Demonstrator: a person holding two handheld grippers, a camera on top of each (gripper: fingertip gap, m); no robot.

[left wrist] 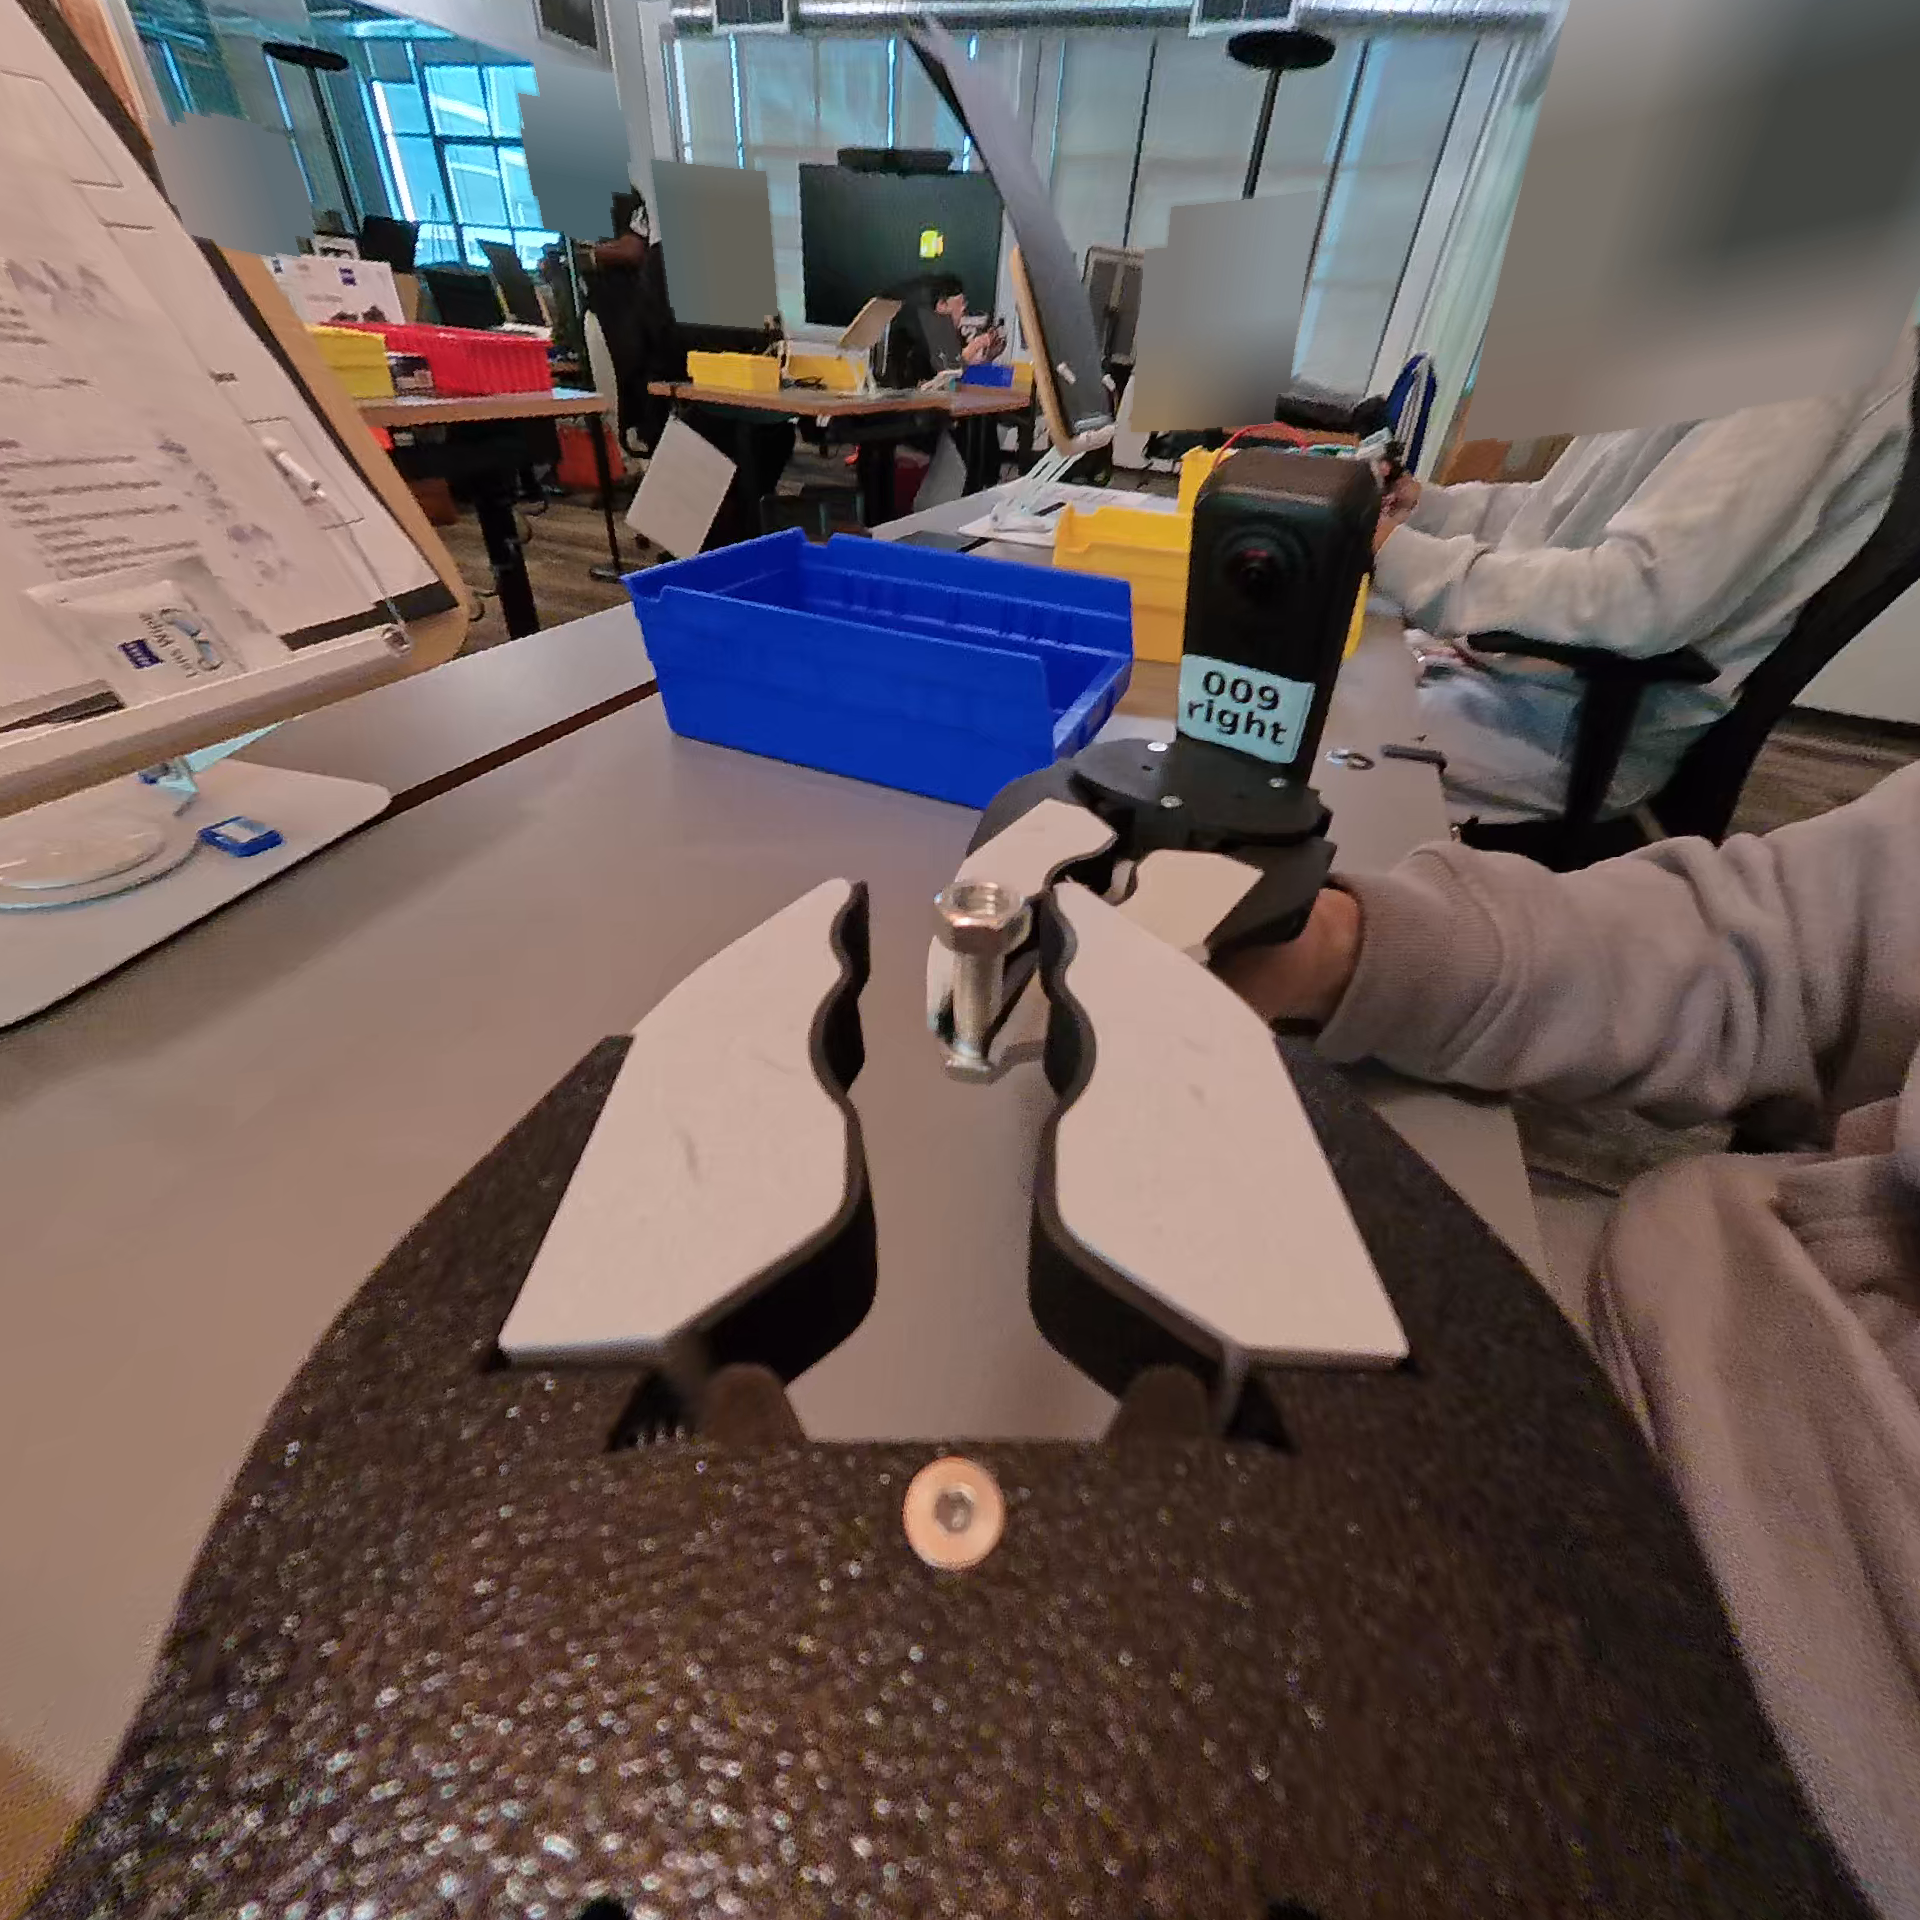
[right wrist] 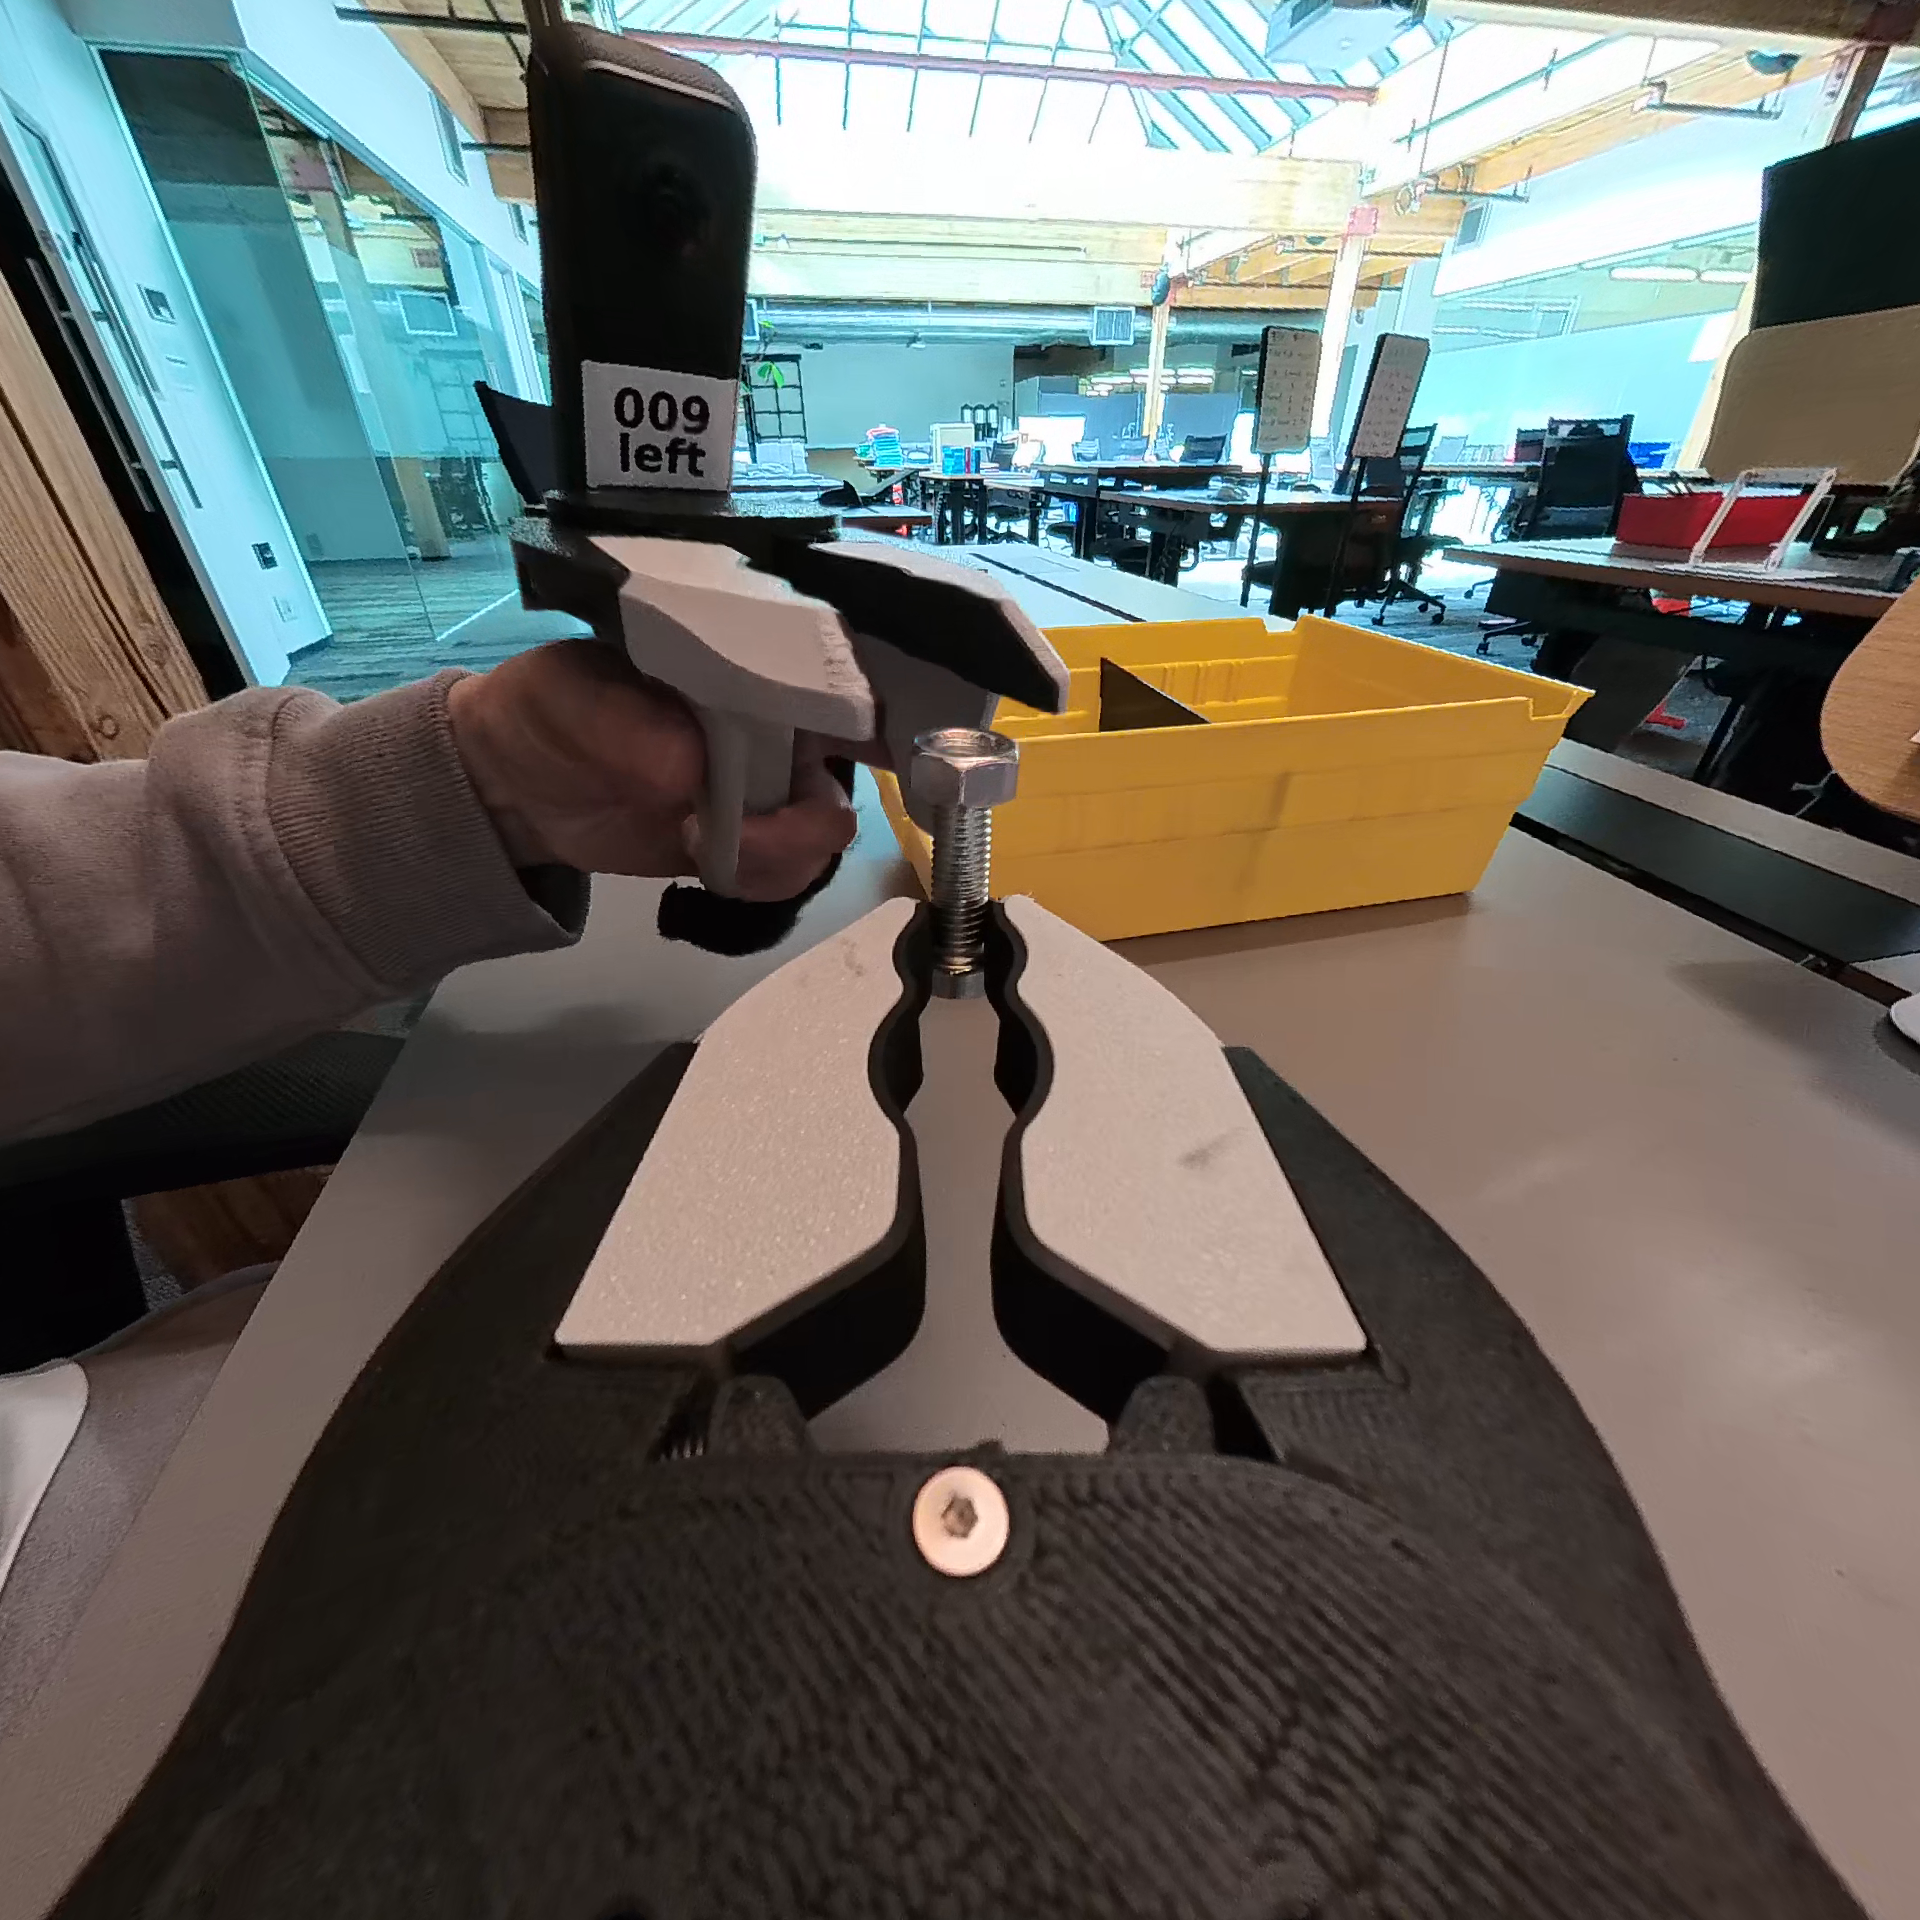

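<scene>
Bolt (right wrist: 958, 883) with nut (right wrist: 963, 767) clamped upright by right gripper (right wrist: 958, 935); left gripper (left wrist: 951, 935) spread apart, nut at 12 o'clock.

Bolt (right wrist: 958, 883) lower end hidden between the right gripper's fingers (right wrist: 821, 1049); yellow bin (left wrist: 1117, 540) largely behind the camera body.

A pale label (left wrist: 1236, 714) with printed writing sat on one black camera (left wrist: 1273, 561); a white label (right wrist: 659, 424) on another camera (right wrist: 644, 260); printed sheets (left wrist: 135, 416) stood at the surface's left edge.
</scene>
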